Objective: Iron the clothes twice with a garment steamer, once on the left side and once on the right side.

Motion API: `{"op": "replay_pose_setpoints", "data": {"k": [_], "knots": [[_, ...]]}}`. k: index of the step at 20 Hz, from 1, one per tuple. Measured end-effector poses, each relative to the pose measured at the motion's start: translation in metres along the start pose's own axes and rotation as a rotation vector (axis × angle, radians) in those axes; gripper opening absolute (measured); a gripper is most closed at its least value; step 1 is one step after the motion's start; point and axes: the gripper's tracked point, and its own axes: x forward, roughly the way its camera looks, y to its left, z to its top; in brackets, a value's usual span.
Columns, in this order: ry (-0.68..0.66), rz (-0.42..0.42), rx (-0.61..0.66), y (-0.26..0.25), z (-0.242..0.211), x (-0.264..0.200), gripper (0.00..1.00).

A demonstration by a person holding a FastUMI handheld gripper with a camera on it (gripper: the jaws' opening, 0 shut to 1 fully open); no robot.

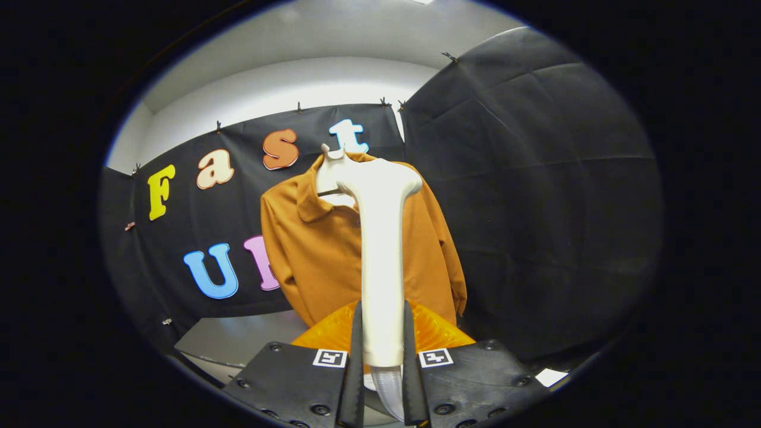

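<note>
White steamer (380,261) stands upright between the two fingers (357,368), handle clamped on both sides, head up top tilted toward the shirt. Gripper (383,368) nearly closed, both fingers pressing the handle. A clear ribbed hose (386,389) comes off the handle's lower end, between the fingers. Orange-brown collared shirt (315,249) hangs on a white hanger (330,172) beyond the fingers, just behind the steamer head, in front of the black cloth wall (523,196). Orange pleated thing (333,333) sits low, just ahead of the fingers; cannot tell what it is. Grey surface (238,339) lies below the shirt.
</note>
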Motion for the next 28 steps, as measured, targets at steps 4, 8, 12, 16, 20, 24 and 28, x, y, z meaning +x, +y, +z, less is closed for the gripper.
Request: {"op": "replay_pose_setpoints", "data": {"k": [4, 8, 12, 16, 20, 24, 28], "knots": [[-0.044, 0.046, -0.013, 0.048, 0.019, -0.012, 0.29], [-0.089, 0.104, -0.039, 0.099, 0.027, -0.030, 0.29], [-0.119, 0.173, -0.088, 0.148, 0.029, -0.046, 0.29], [-0.136, 0.222, -0.126, 0.183, 0.025, -0.061, 0.29], [-0.129, 0.255, -0.143, 0.204, 0.015, -0.075, 0.29], [-0.126, 0.273, -0.166, 0.214, 0.007, -0.083, 0.29], [-0.125, 0.280, -0.178, 0.218, 0.002, -0.089, 0.29]]}}
